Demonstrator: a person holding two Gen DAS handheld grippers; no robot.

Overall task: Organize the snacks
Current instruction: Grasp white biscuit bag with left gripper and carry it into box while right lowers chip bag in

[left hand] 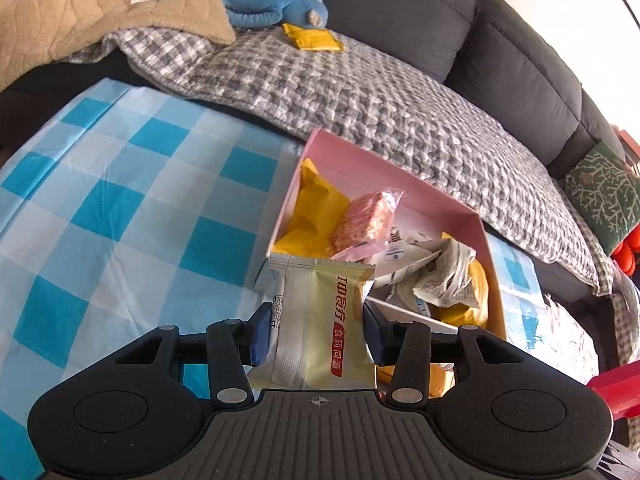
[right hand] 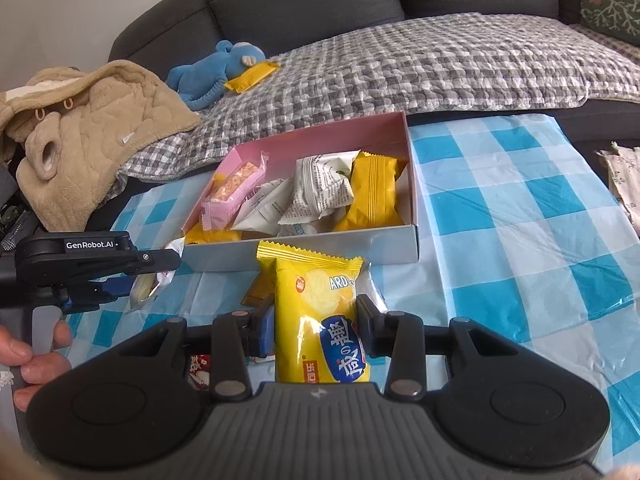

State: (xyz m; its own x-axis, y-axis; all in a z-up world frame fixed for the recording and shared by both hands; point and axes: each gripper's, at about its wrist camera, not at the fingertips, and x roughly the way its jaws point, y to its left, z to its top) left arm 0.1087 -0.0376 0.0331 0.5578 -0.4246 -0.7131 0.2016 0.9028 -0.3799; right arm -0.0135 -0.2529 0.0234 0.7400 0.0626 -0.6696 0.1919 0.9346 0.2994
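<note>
Several snacks already lie in the pink box (right hand: 412, 216), while the left gripper (left hand: 316, 330) pinches a pale packet (left hand: 320, 320) and the right gripper (right hand: 316, 330) a yellow packet (right hand: 320, 316) near it, not yet boxed.

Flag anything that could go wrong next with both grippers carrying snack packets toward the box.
The box is already piled unevenly, so the yellow packet in the right gripper may slide off the heap or over the low wall. The left gripper pinches its pale packet near one end; it could swing or slip. Both grippers sit close together before the box and might collide.
</note>
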